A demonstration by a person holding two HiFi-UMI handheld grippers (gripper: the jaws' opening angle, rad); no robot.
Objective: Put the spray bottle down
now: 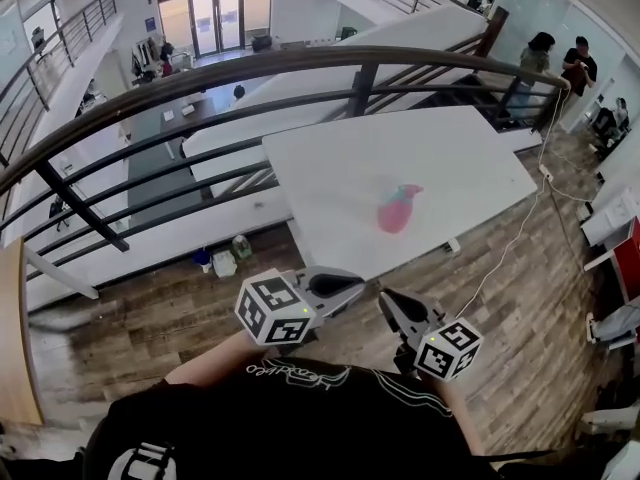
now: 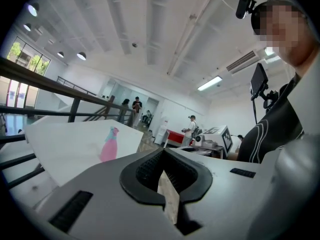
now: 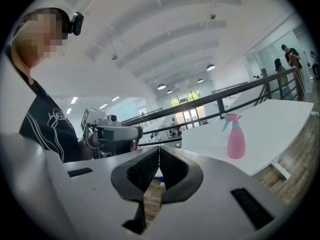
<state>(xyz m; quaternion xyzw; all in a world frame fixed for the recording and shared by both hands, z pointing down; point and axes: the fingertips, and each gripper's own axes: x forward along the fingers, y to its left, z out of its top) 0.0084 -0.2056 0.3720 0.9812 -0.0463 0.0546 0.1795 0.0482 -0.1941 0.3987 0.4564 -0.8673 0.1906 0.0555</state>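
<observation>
The pink spray bottle (image 1: 398,209) with a teal trigger head stands upright on the white table (image 1: 330,158), alone and touched by nothing. Both grippers hang close to my body, over the wooden floor and short of the table's near edge. My left gripper (image 1: 352,288) is shut with nothing between its jaws, and my right gripper (image 1: 386,302) is shut and empty too. The left gripper view has the spray bottle (image 2: 109,144) far off to the left of the shut left gripper (image 2: 162,153). Seen from the shut right gripper (image 3: 159,148), the spray bottle (image 3: 235,136) stands to the right on the table (image 3: 285,121).
A dark metal railing (image 1: 300,73) runs behind the table, above a lower floor. A white cable (image 1: 520,228) trails off the table's right side across the wooden floor. People stand at the far right (image 1: 545,58). Small containers (image 1: 225,260) sit on the floor by the table's left.
</observation>
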